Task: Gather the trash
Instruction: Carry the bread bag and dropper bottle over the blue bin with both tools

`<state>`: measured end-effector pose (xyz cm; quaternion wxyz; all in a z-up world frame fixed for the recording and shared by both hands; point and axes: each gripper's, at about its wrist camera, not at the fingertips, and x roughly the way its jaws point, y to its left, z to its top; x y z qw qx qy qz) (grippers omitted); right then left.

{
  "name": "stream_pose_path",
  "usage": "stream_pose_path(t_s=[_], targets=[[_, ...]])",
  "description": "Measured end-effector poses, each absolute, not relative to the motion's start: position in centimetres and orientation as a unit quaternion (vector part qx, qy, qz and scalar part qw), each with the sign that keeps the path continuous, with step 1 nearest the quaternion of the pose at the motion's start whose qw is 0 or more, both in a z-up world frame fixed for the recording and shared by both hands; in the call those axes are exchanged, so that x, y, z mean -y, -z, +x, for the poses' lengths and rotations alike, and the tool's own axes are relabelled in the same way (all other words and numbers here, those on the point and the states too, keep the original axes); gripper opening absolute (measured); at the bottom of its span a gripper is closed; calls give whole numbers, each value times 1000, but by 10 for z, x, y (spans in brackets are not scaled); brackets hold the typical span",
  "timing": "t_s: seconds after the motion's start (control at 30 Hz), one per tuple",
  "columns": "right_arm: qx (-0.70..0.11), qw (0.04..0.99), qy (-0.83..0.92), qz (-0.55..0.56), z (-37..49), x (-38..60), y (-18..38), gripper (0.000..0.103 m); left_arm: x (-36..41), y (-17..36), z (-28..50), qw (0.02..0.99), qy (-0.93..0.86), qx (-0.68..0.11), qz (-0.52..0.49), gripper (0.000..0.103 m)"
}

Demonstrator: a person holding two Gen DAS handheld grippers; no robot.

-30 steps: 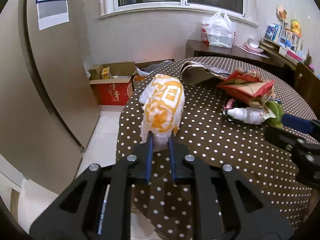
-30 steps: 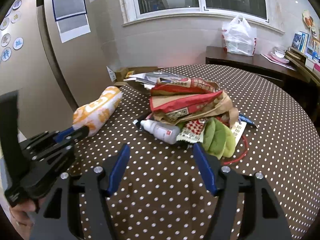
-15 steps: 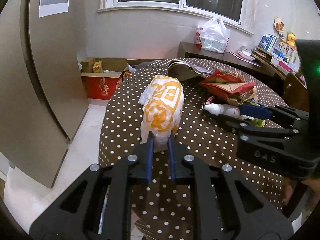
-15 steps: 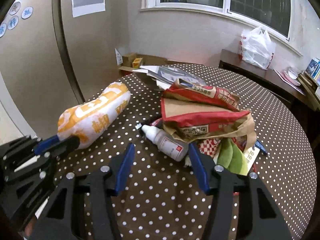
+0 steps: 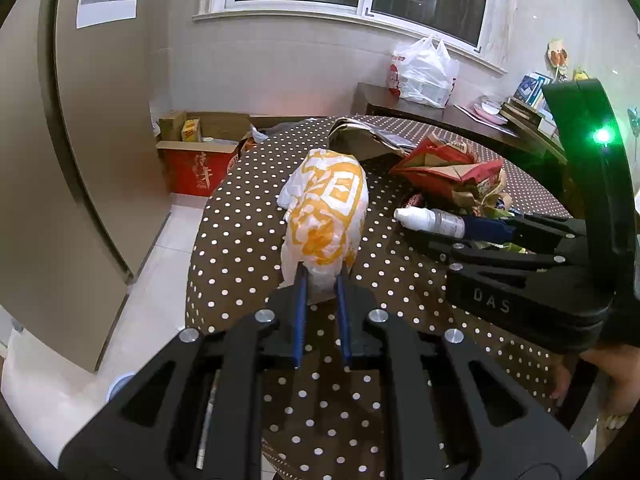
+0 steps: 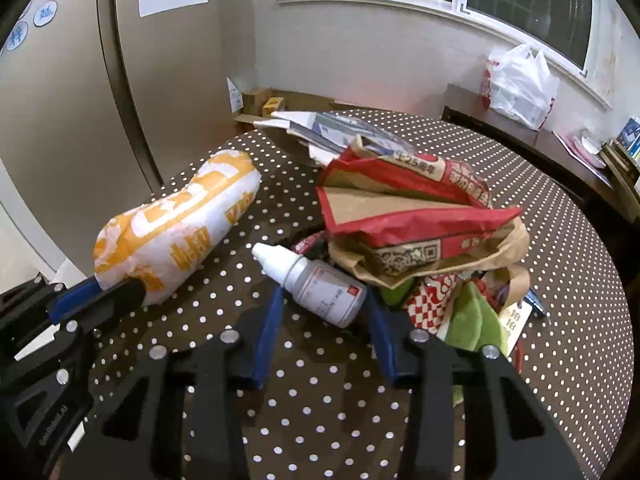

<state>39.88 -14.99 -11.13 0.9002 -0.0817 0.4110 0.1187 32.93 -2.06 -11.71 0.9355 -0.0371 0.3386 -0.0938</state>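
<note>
— While the left gripper [image 5: 320, 280] has its jaws pinched nearly together on the tail of the orange-and-white bag [image 5: 326, 216] at frame centre, how much is collected?

— Very little, I'd judge. That bag lies on the dotted table [image 6: 560, 184], and nothing shows trash inside it yet.

— And the right gripper [image 6: 326, 300]?

— Jaws spread wide, either side of the white dropper bottle [image 6: 316, 280] at centre frame, not gripping it.

— What's left?

— The bottle, the red paper bag [image 6: 404, 208] right of centre, and the green wrappers [image 6: 476, 320] lower right. The papers [image 6: 320, 128] at upper centre may count too.
</note>
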Motion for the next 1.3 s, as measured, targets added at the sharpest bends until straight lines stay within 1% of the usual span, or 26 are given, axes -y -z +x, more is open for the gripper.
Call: stream_pose_path(t_s=[0.33, 0.53, 0.9, 1.3], targets=[[-389, 907, -147, -66, 356, 144, 101, 41, 4, 108, 304, 942, 96, -319, -49, 13], [-374, 908, -183, -51, 323, 122, 88, 41, -30, 112, 267, 949, 58, -299, -78, 13], [-351, 893, -274, -60, 275, 16, 84, 41, -119, 127, 227, 942, -30, -310, -122, 13], [-364, 861, -339, -105, 252, -98, 118, 41, -226, 173, 194, 911, -133, -357, -155, 13]])
